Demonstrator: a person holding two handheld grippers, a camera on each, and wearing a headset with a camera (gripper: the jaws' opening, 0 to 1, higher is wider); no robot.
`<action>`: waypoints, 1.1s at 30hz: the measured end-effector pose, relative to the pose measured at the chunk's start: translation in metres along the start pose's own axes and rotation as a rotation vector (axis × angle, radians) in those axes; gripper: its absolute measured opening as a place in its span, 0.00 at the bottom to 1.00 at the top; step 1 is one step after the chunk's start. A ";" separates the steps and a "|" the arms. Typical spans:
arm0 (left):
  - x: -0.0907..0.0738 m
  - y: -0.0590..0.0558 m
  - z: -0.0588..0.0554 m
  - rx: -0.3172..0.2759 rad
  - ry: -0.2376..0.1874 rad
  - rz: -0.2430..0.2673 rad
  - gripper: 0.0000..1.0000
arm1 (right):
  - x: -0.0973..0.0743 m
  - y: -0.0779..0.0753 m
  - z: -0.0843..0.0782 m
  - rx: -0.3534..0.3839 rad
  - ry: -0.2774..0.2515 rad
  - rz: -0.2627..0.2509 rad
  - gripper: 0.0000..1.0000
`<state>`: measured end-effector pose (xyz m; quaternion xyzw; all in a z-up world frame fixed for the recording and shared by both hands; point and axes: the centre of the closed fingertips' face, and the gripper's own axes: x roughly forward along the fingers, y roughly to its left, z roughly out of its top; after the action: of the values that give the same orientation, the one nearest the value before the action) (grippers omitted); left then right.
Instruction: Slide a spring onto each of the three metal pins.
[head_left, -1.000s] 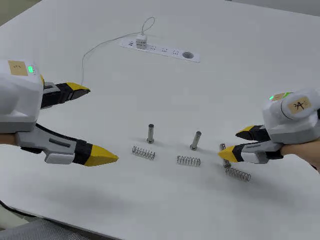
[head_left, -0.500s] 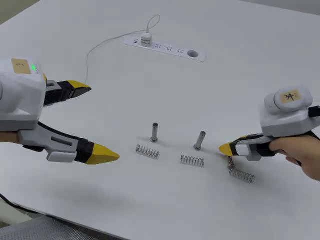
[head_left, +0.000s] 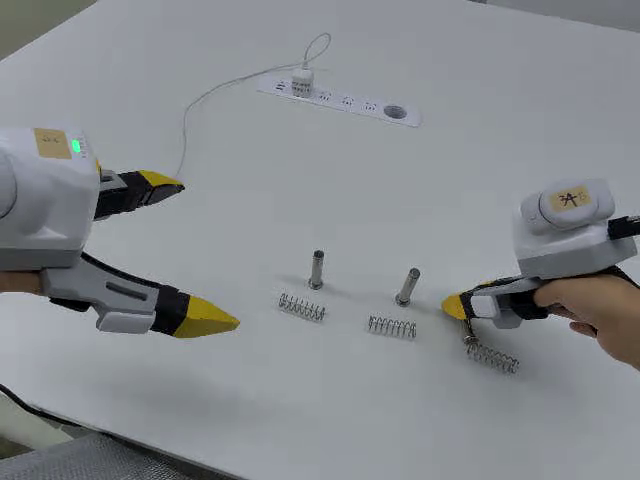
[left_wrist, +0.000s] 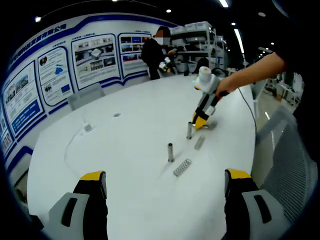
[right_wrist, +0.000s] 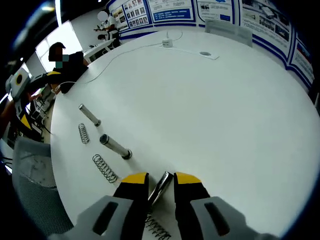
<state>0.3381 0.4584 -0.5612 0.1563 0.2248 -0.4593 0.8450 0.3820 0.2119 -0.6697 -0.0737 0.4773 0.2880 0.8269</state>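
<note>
Right gripper (head_left: 458, 304) is narrow, with the right pin (right_wrist: 160, 189) between its jaws; cannot tell if clamped. Left gripper (head_left: 197, 252) is wide open over the tabletop (head_left: 450, 180), far left. Left pin (head_left: 317, 269) and middle pin (head_left: 408, 286) stand upright. Left spring (head_left: 302, 308), middle spring (head_left: 392, 327) and right spring (head_left: 492, 357) lie flat, each just near of its pin.

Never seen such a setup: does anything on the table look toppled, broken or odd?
Nothing stands out. Left pin and middle pin stand upright, left spring and middle spring flat beside them; the third pin sits between the right gripper's fingers, third spring nearby.
</note>
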 end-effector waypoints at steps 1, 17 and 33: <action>0.000 0.000 0.000 -0.001 -0.002 0.000 1.00 | 0.000 0.000 0.000 -0.003 0.003 -0.002 0.20; -0.007 -0.004 -0.002 -0.028 -0.014 0.012 1.00 | 0.003 -0.002 0.002 -0.036 0.052 -0.069 0.14; -0.008 0.000 -0.003 -0.036 -0.018 0.019 1.00 | 0.012 0.008 0.006 -0.076 0.059 -0.067 0.12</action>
<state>0.3337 0.4655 -0.5592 0.1389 0.2239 -0.4484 0.8541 0.3866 0.2258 -0.6752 -0.1293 0.4874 0.2756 0.8184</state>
